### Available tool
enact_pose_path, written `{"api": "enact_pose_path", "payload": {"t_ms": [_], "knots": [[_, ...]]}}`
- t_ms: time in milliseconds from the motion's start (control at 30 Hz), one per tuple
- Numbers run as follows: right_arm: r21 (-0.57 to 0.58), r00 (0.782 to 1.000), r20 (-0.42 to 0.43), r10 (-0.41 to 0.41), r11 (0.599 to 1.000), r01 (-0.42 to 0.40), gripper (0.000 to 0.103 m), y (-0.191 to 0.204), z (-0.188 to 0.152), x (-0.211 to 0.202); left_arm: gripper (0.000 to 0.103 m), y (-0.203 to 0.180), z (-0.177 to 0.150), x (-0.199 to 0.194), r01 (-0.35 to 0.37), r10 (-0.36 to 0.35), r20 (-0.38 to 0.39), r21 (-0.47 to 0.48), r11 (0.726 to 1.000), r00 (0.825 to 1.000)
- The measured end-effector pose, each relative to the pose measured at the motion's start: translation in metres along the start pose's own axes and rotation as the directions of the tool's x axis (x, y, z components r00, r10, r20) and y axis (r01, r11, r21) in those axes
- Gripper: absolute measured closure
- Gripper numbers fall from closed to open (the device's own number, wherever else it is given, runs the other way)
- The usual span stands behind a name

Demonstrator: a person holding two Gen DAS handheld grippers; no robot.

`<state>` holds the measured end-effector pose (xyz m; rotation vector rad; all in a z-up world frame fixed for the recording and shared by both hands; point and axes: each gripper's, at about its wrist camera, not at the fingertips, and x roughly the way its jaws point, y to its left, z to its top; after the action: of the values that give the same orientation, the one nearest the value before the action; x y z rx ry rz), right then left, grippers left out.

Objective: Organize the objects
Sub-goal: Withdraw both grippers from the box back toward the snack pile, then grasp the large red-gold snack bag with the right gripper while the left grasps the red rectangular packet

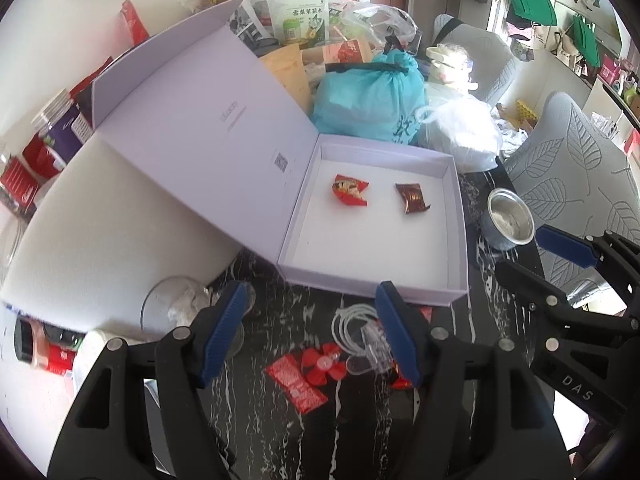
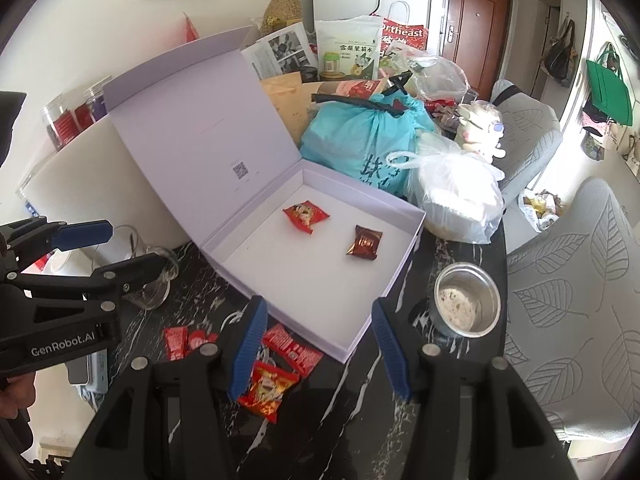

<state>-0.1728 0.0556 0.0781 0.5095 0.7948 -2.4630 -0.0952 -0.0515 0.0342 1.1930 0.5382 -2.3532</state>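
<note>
- Both pairs of fingers stand part open and hold nothing: the left gripper (image 1: pixel 316 332) hovers over a clear coiled cable (image 1: pixel 354 330) and a small red fan (image 1: pixel 325 364), and the right gripper (image 2: pixel 320 344) hangs above a red snack packet (image 2: pixel 266 390).
- Loose items still lie on the dark marbled surface (image 1: pixel 280 304) in front of the box: a flat red sachet (image 1: pixel 296 386) beside the fan, plus more red wrappers (image 2: pixel 176 342) to the left in the right wrist view.
- Just beyond, the open white box (image 1: pixel 458 220) already holds a red candy (image 1: pixel 350 190) and a brown candy (image 1: pixel 412 198), well apart on its floor.
- A metal cup (image 2: pixel 466 300) stands just beside the box on its right, and a clear glass (image 2: pixel 154 276) sits near the box's left corner.
- Risks, as judged: the cable's loops could snag the fan or slip from the fingers; thin sachets may slide away on the slick surface; a wide swing could knock over the cup or glass, or nudge the propped lid (image 1: pixel 208 120).
</note>
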Motion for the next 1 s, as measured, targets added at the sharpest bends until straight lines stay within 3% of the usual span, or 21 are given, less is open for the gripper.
{"api": "enact_pose_path", "payload": {"t_ms": [467, 1000], "knots": [[-0.014, 0.995, -0.099, 0.027, 0.999, -0.029, 0.048, 0.026, -0.052, 0.007, 0.037, 0.002, -0.063, 0.004, 0.023, -0.026, -0.069, -0.044, 0.999, 0.997], [0.009, 0.981, -0.173, 0.082, 0.997, -0.082, 0.048, 0.036, -0.097, 0.035, 0.037, 0.015, -0.118, 0.037, 0.045, -0.066, -0.162, -0.132, 0.990, 0.985]]}}
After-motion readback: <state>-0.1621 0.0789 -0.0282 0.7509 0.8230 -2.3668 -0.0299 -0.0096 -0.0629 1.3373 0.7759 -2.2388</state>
